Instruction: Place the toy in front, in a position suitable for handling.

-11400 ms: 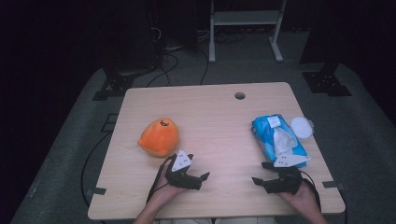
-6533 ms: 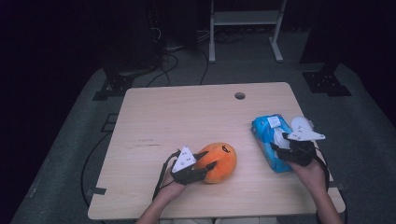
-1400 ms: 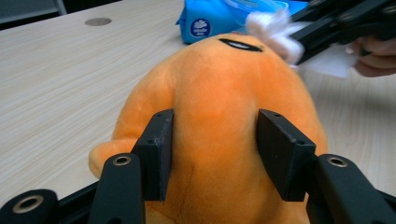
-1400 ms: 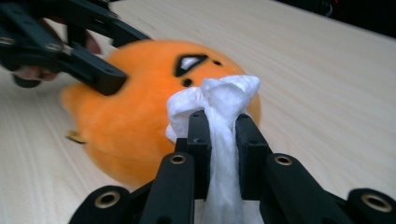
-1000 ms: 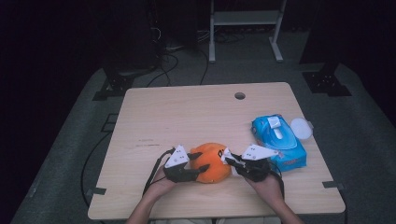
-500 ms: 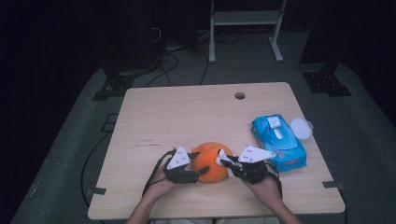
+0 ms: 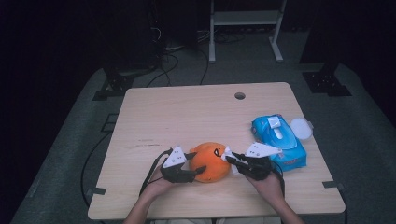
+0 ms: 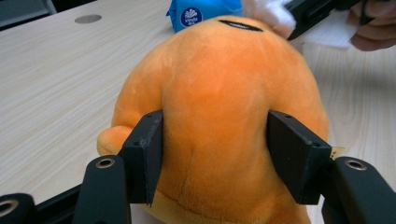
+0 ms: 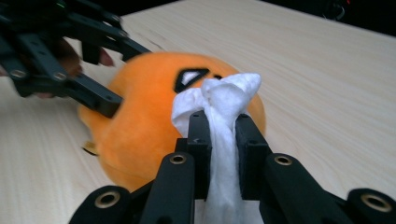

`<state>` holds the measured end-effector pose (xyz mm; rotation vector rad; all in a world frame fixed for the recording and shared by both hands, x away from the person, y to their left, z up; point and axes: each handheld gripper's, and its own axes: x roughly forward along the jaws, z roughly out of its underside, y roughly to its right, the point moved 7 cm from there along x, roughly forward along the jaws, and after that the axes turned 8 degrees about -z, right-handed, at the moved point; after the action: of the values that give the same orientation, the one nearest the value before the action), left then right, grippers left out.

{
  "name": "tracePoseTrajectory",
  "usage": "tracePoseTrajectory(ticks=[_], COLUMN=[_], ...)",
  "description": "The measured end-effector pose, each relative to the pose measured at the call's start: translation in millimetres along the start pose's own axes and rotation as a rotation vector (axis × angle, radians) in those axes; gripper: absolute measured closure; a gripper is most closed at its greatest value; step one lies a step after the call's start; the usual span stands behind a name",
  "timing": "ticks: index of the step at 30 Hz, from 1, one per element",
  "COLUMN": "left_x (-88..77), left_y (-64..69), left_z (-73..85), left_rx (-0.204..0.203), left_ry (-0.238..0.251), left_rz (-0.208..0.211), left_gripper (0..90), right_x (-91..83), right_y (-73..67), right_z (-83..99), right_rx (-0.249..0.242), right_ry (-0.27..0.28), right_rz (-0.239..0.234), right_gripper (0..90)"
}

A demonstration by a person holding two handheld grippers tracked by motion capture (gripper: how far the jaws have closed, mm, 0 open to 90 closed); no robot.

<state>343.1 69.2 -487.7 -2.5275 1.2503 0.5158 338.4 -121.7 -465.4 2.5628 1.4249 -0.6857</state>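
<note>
An orange plush toy with a black stitched face lies near the table's front edge. My left gripper is shut on it from the left; in the left gripper view both pads press into the orange plush toy. My right gripper is shut on a bunched white wipe, which it holds against the right side of the orange plush toy. The white wipe shows as a small white tuft at the toy's edge.
A blue pack of wipes lies to the right of the toy, with a round white lid beside it. The wooden table has a cable hole at the back. Dark floor, stands and cables surround it.
The right gripper with the wipe has shifted slightly along the toy's right side. The left gripper keeps its hold and the toy stays where it was.
</note>
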Motion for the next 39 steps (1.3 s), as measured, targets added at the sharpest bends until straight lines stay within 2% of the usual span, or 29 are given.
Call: tracePoseTrajectory(ticks=[3,4,7,8,10,12,13,14,15,17,18,19,20,23,24,25,26,27,28,30,31,32,33,34,35,37,38,39], left_x=[2.0,2.3,2.1,2.6,3.6,3.8,3.8,3.1,0.7,-1.0,-0.3,-0.3,2.7,3.8,3.5,4.1,5.0,5.0,6.1,5.2,4.8,4.5,4.5,4.7,5.4,6.9,8.4,8.4], left_y=[1.4,1.4,3.5,4.7,6.8,8.7,8.7,8.9,6.6,2.7,2.0,2.0,3.6,5.2,6.6,13.2,17.2,17.2,21.8,21.6,20.3,18.1,18.1,15.2,12.9,13.1,15.9,15.9], left_z=[-1.8,-2.0,-2.7,-3.4,-5.2,-7.0,-7.0,-8.8,-14.8,-17.8,-16.4,-16.4,-10.7,-8.5,-10.0,-14.2,-15.4,-15.4,-16.7,-17.9,-18.4,-18.7,-18.7,-18.5,-17.7,-16.3,-15.0,-15.0], left_rx=[0.004,0.014,0.03,0.035,0.048,0.048,0.048,0.051,0.033,0.001,-0.002,-0.002,0.011,0.02,0.031,0.063,0.082,0.082,0.099,0.099,0.085,0.061,0.061,0.039,0.027,0.013,0.034,0.034], left_ry=[0.007,0.0,0.0,0.003,0.006,0.013,0.013,0.02,0.041,0.05,0.04,0.04,0.018,0.013,0.018,0.03,0.029,0.029,0.027,0.036,0.043,0.05,0.05,0.052,0.05,0.044,0.027,0.027], left_rz=[-0.01,-0.013,-0.012,-0.012,-0.016,-0.009,-0.009,-0.005,-0.014,-0.037,-0.042,-0.042,-0.038,-0.039,-0.031,-0.014,-0.008,-0.008,-0.012,-0.003,-0.001,-0.008,-0.008,-0.025,-0.043,-0.046,-0.041,-0.041], left_gripper=[39.5,39.5,39.7,39.7,39.8,39.6,39.2,39.2,32.0,23.2,20.6,21.4,24.7,35.2,35.2,39.9,41.7,42.0,42.0,41.6,40.1,36.1,29.3,29.3,20.3,20.6,26.2,31.9], right_x=[-0.1,-0.3,2.5,3.2,4.3,4.1,4.1,3.9,3.3,1.8,1.5,1.5,1.7,3.7,3.7,4.9,5.7,5.7,7.0,5.1,3.5,1.6,1.6,-0.6,-2.5,-1.3,-0.2,-0.2], right_y=[8.1,5.7,-12.9,-17.3,-16.6,-6.3,-6.3,0.1,10.3,13.5,12.7,12.7,5.9,-14.6,-14.6,-25.7,-27.6,-27.6,-21.4,-8.7,-3.2,1.3,1.3,5.0,7.1,3.0,-1.2,-1.2], right_z=[7.7,6.6,-5.1,-9.1,-14.1,-10.7,-10.7,-6.1,4.5,10.3,10.7,10.7,7.5,-5.6,-5.6,-15.0,-18.4,-18.4,-20.4,-15.4,-11.2,-7.7,-7.7,-4.8,-0.4,0.8,-1.0,-1.0], right_rx=[0.046,0.04,-0.05,-0.064,-0.08,-0.048,-0.048,-0.036,-0.02,0.019,0.017,0.017,0.023,-0.047,-0.047,-0.086,-0.102,-0.102,-0.107,-0.077,-0.06,-0.035,-0.035,-0.016,-0.005,-0.001,-0.017,-0.017], right_ry=[-0.011,-0.008,-0.004,0.001,0.003,-0.004,-0.004,-0.014,-0.039,-0.037,-0.037,-0.037,-0.027,-0.012,-0.012,-0.001,-0.002,-0.002,-0.014,-0.015,-0.018,-0.015,-0.015,-0.013,-0.021,-0.022,-0.021,-0.021], right_rz=[0.011,0.009,-0.016,-0.03,-0.02,0.0,0.0,0.018,0.044,0.036,0.036,0.036,0.018,-0.015,-0.015,-0.044,-0.042,-0.042,-0.01,0.01,0.023,0.024,0.024,0.026,0.032,0.028,0.028,0.028], right_gripper=[78.4,78.4,78.3,78.3,78.3,78.3,78.3,78.3,78.3,78.4,78.4,78.4,78.4,78.4,78.4,78.3,78.3,78.3,78.4,78.4,78.4,78.4,78.4,78.4,78.5,78.5,78.5,78.5])
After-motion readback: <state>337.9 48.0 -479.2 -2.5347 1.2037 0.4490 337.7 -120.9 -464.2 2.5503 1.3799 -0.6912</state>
